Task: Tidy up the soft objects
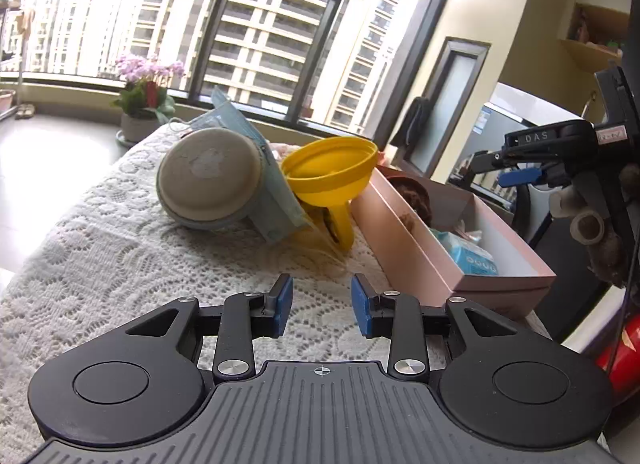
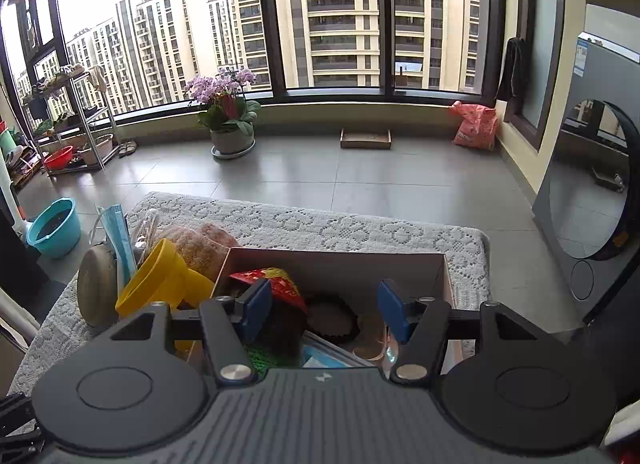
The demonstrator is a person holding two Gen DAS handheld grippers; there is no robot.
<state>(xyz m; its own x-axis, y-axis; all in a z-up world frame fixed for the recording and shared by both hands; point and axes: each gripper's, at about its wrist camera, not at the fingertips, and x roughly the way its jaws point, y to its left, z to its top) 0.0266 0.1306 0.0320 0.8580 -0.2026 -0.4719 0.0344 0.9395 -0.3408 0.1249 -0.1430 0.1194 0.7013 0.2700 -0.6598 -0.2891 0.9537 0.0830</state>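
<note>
My left gripper [image 1: 322, 306] hangs open over the white lace tablecloth [image 1: 120, 248], nothing between its blue pads. Ahead of it lie a round beige pouch [image 1: 208, 180], a blue face mask [image 1: 260, 168] and a yellow funnel [image 1: 332, 172], leaning together. Right of them stands the open pink box [image 1: 420, 260] with a blue tissue pack [image 1: 474, 260] inside. My right gripper [image 2: 325, 314] is open above that box [image 2: 340, 268], its pads touching nothing. Under it lie a red-and-yellow pouch [image 2: 282, 284] and a dark ruffled piece [image 2: 334, 318]. A fuzzy orange toy [image 2: 200, 248] lies behind the funnel [image 2: 160, 280].
The table ends just past the box on the right and far side. On the tiled floor beyond stand a flower pot [image 2: 230, 120], a teal basin [image 2: 54, 232], a metal rack [image 2: 76, 120], a pink bag [image 2: 474, 124] and a grey appliance with a round door [image 2: 592, 184].
</note>
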